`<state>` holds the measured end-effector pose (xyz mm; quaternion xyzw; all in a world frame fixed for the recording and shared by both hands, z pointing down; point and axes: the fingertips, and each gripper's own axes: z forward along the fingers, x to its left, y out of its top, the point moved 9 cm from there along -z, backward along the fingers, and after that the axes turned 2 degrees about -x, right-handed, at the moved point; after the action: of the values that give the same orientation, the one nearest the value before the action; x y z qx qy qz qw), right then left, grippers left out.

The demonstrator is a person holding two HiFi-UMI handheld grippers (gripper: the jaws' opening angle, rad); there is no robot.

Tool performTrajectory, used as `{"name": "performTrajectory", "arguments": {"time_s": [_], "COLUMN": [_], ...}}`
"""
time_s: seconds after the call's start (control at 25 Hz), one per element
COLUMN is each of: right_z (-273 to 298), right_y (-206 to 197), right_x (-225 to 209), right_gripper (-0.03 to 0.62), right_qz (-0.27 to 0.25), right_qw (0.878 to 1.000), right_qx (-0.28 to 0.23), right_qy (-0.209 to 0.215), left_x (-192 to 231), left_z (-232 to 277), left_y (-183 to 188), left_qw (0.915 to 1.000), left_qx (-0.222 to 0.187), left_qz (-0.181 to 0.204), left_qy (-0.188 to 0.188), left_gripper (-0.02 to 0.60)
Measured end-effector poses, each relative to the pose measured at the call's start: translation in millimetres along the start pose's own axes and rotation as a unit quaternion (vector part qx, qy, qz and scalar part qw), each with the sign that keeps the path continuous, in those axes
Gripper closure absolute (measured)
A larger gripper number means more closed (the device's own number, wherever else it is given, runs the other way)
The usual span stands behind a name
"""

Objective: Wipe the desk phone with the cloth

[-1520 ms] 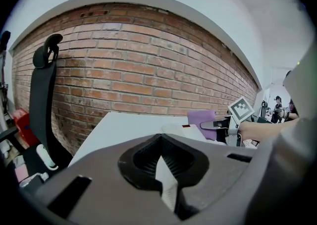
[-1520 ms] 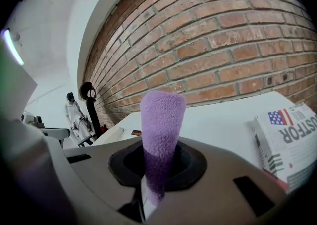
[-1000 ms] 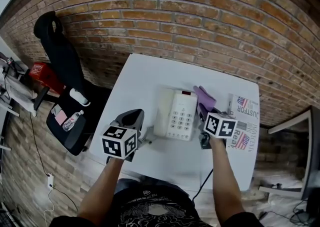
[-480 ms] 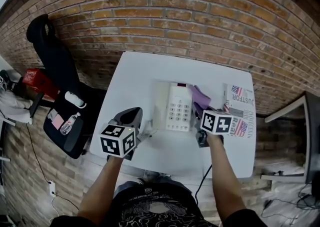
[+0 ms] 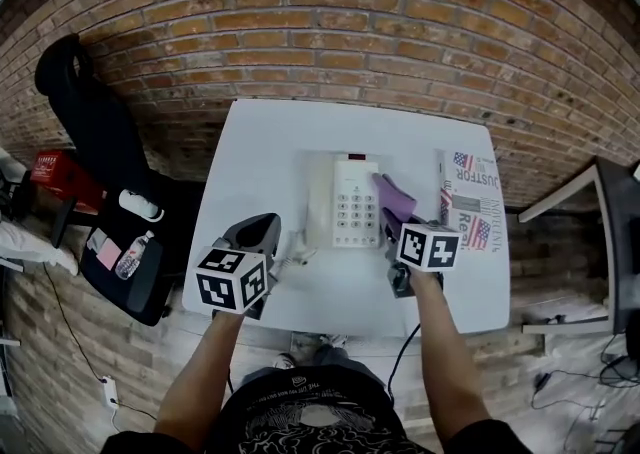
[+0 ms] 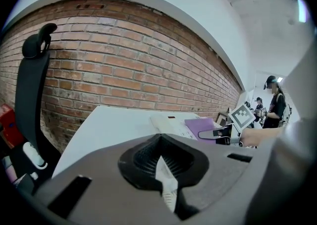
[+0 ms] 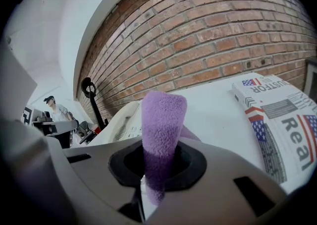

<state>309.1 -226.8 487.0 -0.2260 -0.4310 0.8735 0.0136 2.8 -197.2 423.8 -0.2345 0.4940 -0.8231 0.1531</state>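
Observation:
A white desk phone (image 5: 343,204) lies on the white table (image 5: 260,157), its keypad facing up. My right gripper (image 5: 393,229) is shut on a purple cloth (image 5: 393,197), which rests against the phone's right edge. In the right gripper view the cloth (image 7: 161,130) sticks up from between the jaws, with the phone (image 7: 126,120) behind it to the left. My left gripper (image 5: 290,262) hovers at the phone's near left corner, shut and holding nothing. The left gripper view shows the phone (image 6: 171,124) and cloth (image 6: 205,127) across the table.
A folded newspaper (image 5: 468,204) lies at the table's right side. A black office chair (image 5: 90,122) stands left of the table, a brick wall (image 5: 330,32) behind it. A dark cable (image 5: 405,362) hangs below the near edge. A person (image 6: 275,102) stands far off.
The right gripper has drawn the cloth a little nearer to me along the phone's right side. The head camera has shifted. The left gripper has held its place.

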Motion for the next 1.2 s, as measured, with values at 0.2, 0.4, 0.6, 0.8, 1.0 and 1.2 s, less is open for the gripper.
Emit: {"name": "performTrajectory", "arguments": {"time_s": [0.2, 0.4, 0.6, 0.8, 1.0, 1.2], "right_z": [-9.8, -20.9, -30.5, -39.6, -41.6, -41.7], "right_y": [-14.3, -27.1, -38.3, -47.7, -58.3, -68.6], "right_x": [6.3, 13.6, 20.7, 27.2, 41.0, 55.8], "right_gripper": [0.549, 0.549, 0.549, 0.549, 0.549, 0.549], "right_qz": [0.011, 0.018, 0.025, 0.046, 0.074, 0.085], "right_qw": [1.000, 1.000, 0.999, 0.998, 0.994, 0.993], "right_qx": [-0.003, -0.005, -0.007, -0.017, -0.044, -0.060], "right_qy": [-0.012, -0.023, -0.033, -0.046, -0.063, -0.064], "left_x": [2.9, 3.4, 5.7, 7.9, 8.0, 13.2], "left_z": [-4.2, -11.1, -18.9, -27.2, -35.3, -46.2], "left_y": [-5.8, -12.1, -16.8, -18.2, -24.7, -32.5], "left_qw": [0.9999, 0.9996, 0.9993, 0.9989, 0.9984, 0.9984], "left_qx": [0.004, 0.006, 0.007, 0.007, 0.013, 0.017], "left_qz": [0.000, 0.000, 0.001, 0.004, 0.008, 0.008], "left_qy": [-0.015, -0.029, -0.038, -0.046, -0.054, -0.053], "left_gripper": [0.577, 0.577, 0.577, 0.577, 0.577, 0.577]}}
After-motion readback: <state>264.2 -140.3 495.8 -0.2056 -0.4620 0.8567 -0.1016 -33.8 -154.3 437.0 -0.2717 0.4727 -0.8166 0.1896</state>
